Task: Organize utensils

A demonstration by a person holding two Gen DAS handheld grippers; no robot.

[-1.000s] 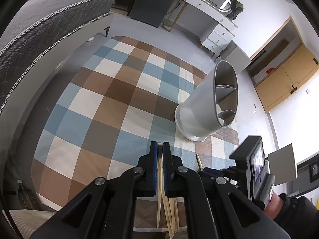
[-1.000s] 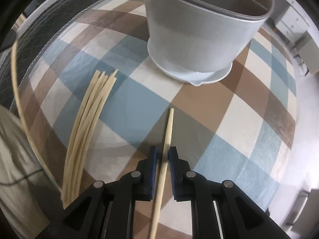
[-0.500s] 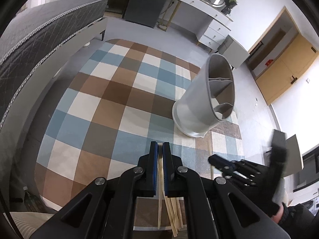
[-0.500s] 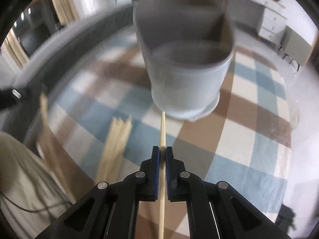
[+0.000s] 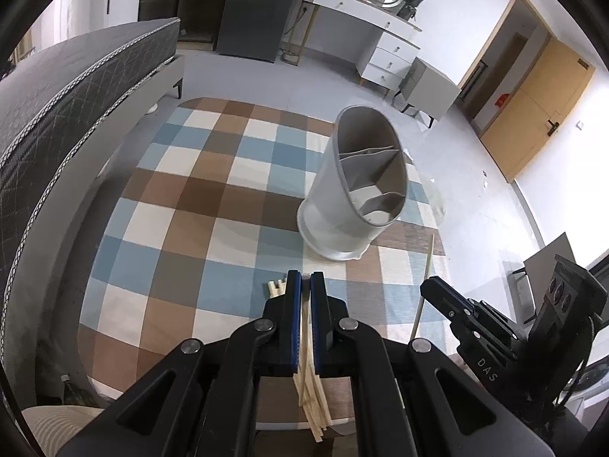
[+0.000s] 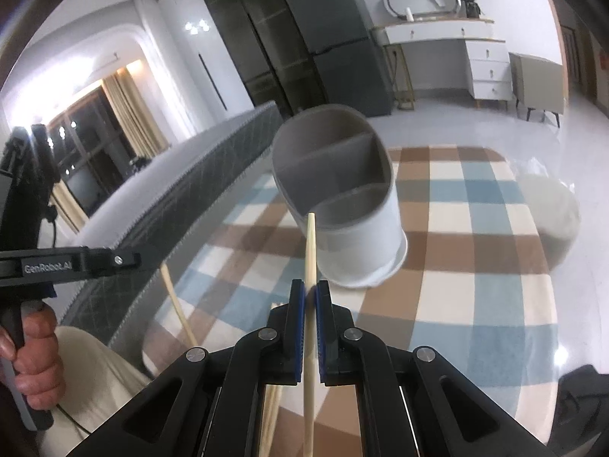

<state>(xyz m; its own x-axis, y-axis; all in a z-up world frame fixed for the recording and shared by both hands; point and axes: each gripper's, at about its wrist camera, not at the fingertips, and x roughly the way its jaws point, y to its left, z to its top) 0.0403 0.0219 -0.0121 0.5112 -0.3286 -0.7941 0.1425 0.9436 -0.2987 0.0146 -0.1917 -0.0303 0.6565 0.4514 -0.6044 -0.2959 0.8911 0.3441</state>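
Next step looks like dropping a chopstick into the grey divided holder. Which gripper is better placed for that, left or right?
Right. The right gripper is shut on a single chopstick whose tip already points at the holder rim. The left gripper sits low over the chopstick bundle on the checked cloth.

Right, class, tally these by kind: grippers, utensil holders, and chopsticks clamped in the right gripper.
Grippers: 2 (left gripper, right gripper)
Grey utensil holder: 1
Clamped chopstick: 1
Total: 4
The loose chopstick bundle overlaps too much to count.
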